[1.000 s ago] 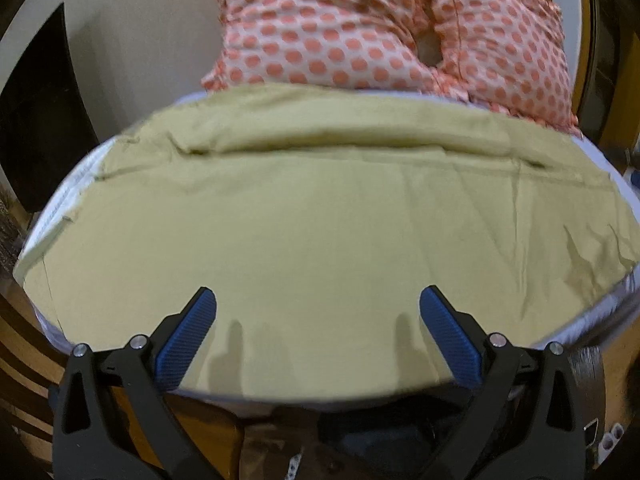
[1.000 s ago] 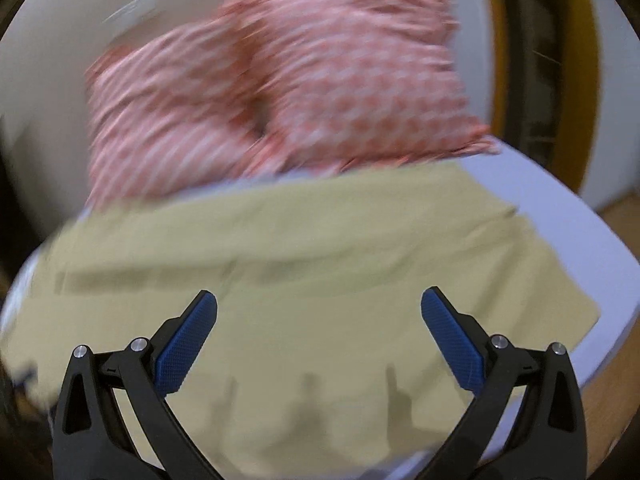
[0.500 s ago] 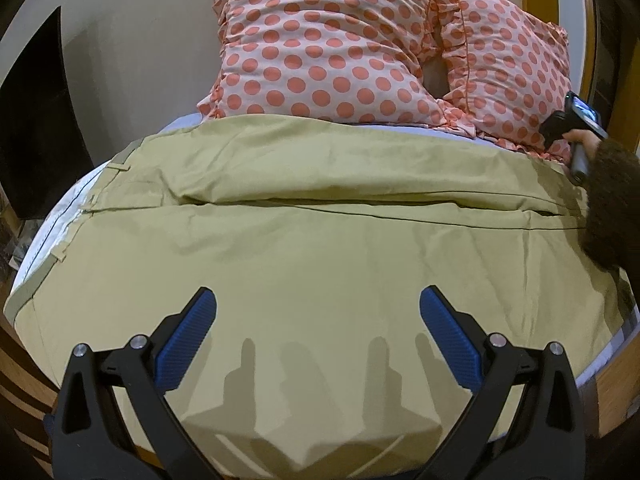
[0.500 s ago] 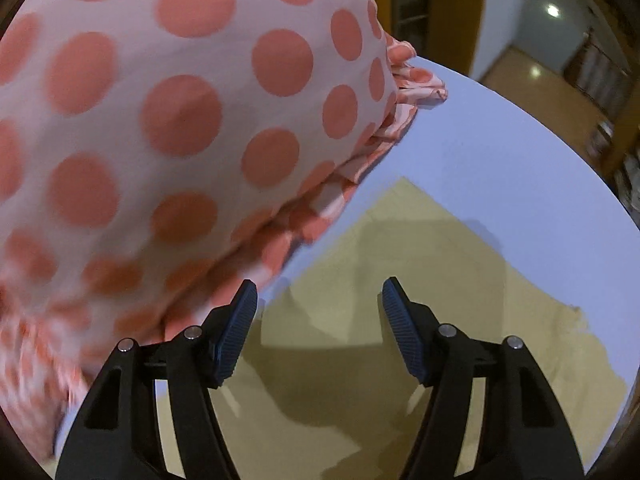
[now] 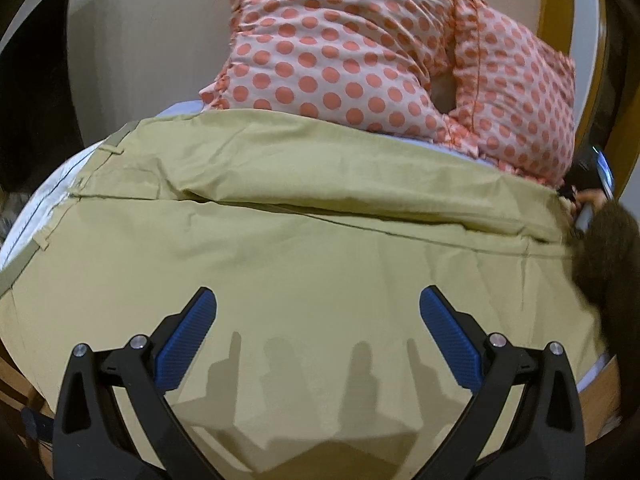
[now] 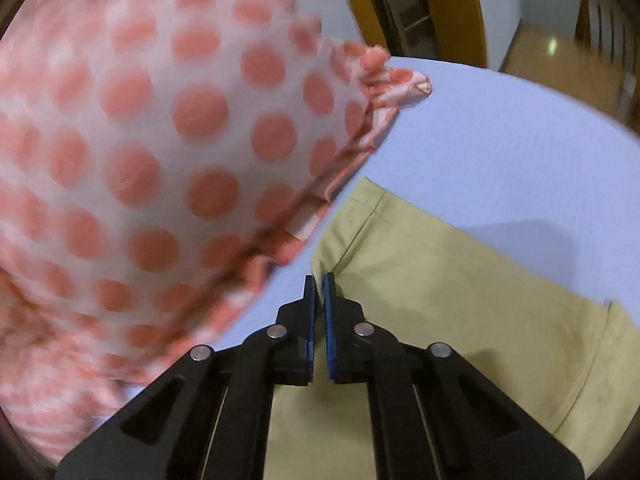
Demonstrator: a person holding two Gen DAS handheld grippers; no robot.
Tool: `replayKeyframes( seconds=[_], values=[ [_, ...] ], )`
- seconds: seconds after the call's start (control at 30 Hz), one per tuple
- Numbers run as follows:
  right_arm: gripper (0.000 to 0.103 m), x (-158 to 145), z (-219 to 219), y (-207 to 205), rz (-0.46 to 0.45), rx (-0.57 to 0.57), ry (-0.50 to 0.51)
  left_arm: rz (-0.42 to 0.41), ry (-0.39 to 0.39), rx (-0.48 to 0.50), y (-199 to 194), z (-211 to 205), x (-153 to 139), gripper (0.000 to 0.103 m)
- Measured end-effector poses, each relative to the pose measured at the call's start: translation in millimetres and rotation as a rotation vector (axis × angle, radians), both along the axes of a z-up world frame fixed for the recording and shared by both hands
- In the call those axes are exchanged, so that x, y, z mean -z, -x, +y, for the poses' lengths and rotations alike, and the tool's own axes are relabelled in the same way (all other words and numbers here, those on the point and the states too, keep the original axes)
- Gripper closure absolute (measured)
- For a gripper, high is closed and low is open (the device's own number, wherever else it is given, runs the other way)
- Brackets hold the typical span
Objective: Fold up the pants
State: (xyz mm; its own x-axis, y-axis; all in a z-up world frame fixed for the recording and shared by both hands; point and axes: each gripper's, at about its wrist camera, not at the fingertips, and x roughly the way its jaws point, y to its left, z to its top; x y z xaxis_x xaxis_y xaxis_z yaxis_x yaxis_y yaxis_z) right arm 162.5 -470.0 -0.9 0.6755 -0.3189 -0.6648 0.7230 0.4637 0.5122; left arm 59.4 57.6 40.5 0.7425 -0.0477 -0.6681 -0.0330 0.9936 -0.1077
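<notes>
Khaki pants (image 5: pixel 304 248) lie spread across a light blue bed, waistband at the left, both legs running right. My left gripper (image 5: pixel 318 336) hovers open and empty above the near leg. My right gripper (image 6: pixel 319 292) is shut on the far leg's hem corner of the pants (image 6: pixel 440 304), right beside the pillow. In the left wrist view the right gripper (image 5: pixel 588 200) and the hand holding it show at the far right edge of the pants.
Two pink pillows with orange dots (image 5: pixel 360 52) lean against the wall at the head of the bed, and one pillow (image 6: pixel 160 160) fills the left of the right wrist view. Bare blue sheet (image 6: pixel 500 140) lies beyond the hem. A wooden bed frame (image 5: pixel 600 392) edges the mattress.
My right gripper has swung from above the pants to the far hem by the pillow and closed from wide open to shut on the fabric. My left gripper stayed open, shifting slightly.
</notes>
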Motion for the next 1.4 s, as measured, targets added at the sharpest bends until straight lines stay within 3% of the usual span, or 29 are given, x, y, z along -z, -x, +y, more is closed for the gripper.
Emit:
replayKeyframes(
  seconds=[0.07,0.13,0.23,0.27,0.33,0.43,0.53,0.57,0.6,0.67,0.77,0.83,0.97,1.1,1.2,1.27,1.33,1.4],
  values=[
    [0.099,-17.8,6.9,34.8,-0.119,-0.040,0.025,-0.028,0.023,-0.021,5.7,9.8,-6.6,0.002],
    [0.099,-36.2,29.5,96.3,-0.254,-0.105,0.056,-0.061,0.044,-0.043,11.9,21.1,-12.8,0.002],
    [0.099,-40.8,46.4,176.3,-0.376,-0.153,0.022,-0.112,0.077,-0.066,17.7,40.6,-26.2,0.002],
    [0.099,-30.0,56.7,212.6,-0.395,-0.152,-0.008,-0.126,0.081,-0.072,18.3,44.9,-31.0,0.002],
    [0.099,-21.7,68.0,239.8,-0.363,-0.148,-0.054,-0.167,0.092,-0.082,16.5,57.7,-43.9,0.002],
    [0.098,4.4,63.7,242.9,-0.282,-0.186,-0.156,-0.203,0.150,-0.063,4.6,77.0,-60.2,0.002],
    [0.076,16.1,66.0,244.6,-0.264,-0.176,-0.224,-0.203,0.237,-0.026,-12.7,93.0,-67.1,0.002],
    [0.064,18.5,67.9,242.0,-0.262,-0.180,-0.226,-0.196,0.269,-0.020,-18.4,98.6,-67.1,0.002],
    [0.059,18.3,69.0,240.5,-0.257,-0.177,-0.227,-0.181,0.293,-0.029,-24.5,104.0,-65.9,0.002],
    [0.059,23.9,68.3,245.7,-0.247,-0.172,-0.242,-0.151,0.330,-0.049,-37.8,113.6,-61.9,0.002],
    [0.067,29.7,62.1,241.1,-0.222,-0.140,-0.269,-0.075,0.392,-0.082,-63.3,127.0,-50.3,0.002],
    [0.102,28.1,59.6,238.6,-0.219,-0.139,-0.250,-0.038,0.412,-0.102,-80.5,132.1,-43.5,0.002],
    [0.102,18.4,53.8,251.1,-0.356,-0.132,-0.217,0.027,0.372,-0.127,-126.8,135.2,-30.9,0.004],
    [0.102,11.5,51.9,252.4,-0.393,-0.142,-0.204,0.120,0.423,-0.135,-173.5,136.8,-8.0,0.015],
    [0.102,10.6,51.5,250.2,-0.395,-0.143,-0.203,0.169,0.413,-0.178,-207.2,137.1,7.1,0.025],
    [0.101,11.5,51.1,250.3,-0.398,-0.141,-0.209,0.199,0.430,-0.210,-225.2,142.6,18.8,0.044],
    [0.102,10.0,50.4,248.4,-0.407,-0.139,-0.214,0.234,0.443,-0.256,-235.4,152.2,33.2,0.097],
    [0.102,4.3,49.3,246.3,-0.424,-0.145,-0.199,0.215,0.475,-0.264,-221.8,156.9,34.9,0.098]
  ],
)
